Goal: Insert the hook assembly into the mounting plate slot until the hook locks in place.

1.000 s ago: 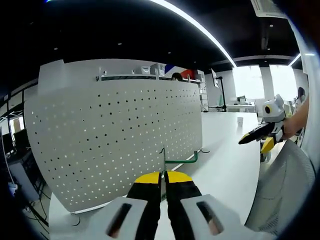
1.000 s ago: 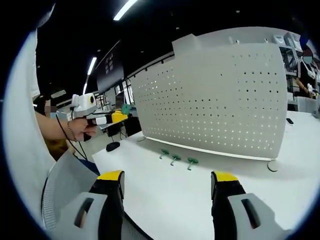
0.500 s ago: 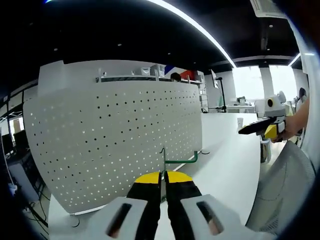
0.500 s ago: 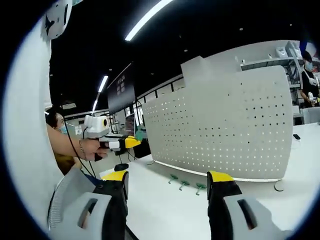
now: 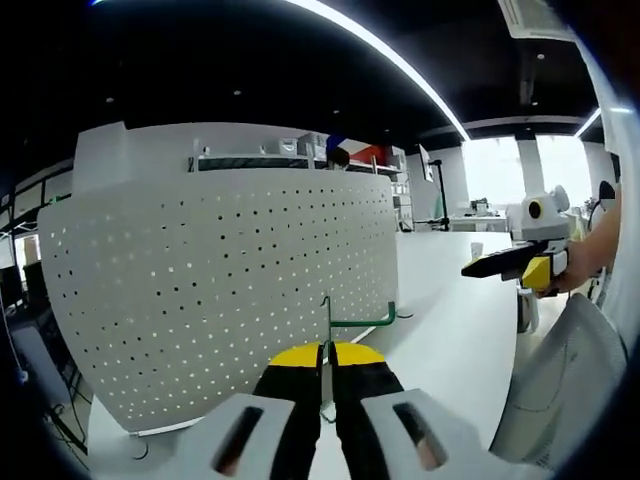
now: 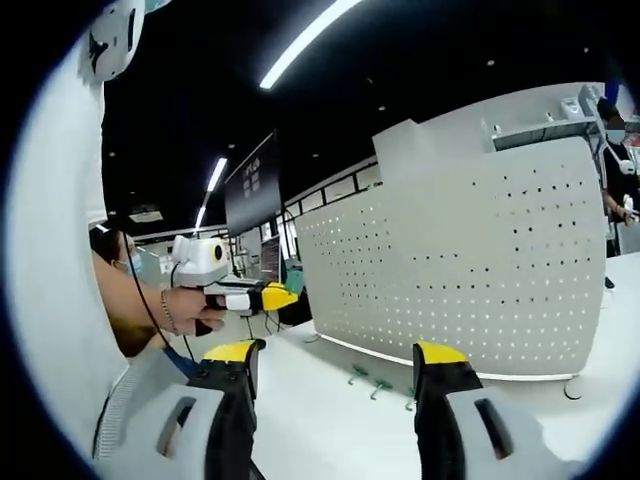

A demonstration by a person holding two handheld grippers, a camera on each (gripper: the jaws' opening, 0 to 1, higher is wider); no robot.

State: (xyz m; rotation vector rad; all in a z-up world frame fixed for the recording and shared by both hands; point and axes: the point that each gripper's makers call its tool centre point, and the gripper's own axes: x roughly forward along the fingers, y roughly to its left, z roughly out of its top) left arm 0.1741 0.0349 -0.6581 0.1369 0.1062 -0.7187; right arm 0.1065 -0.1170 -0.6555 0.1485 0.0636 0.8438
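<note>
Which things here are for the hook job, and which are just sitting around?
For the job:
green hook, held in the shut left gripper
white pegboard
open right gripper

Just sitting around:
spare green hooks on the white table

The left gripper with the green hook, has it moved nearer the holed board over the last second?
Cannot tell. The green hook sits clamped in the left gripper, and the pegboard looks much the same.

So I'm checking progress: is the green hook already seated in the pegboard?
No. In the left gripper view the green hook is clamped between the left gripper jaws, short of the pegboard.
</note>
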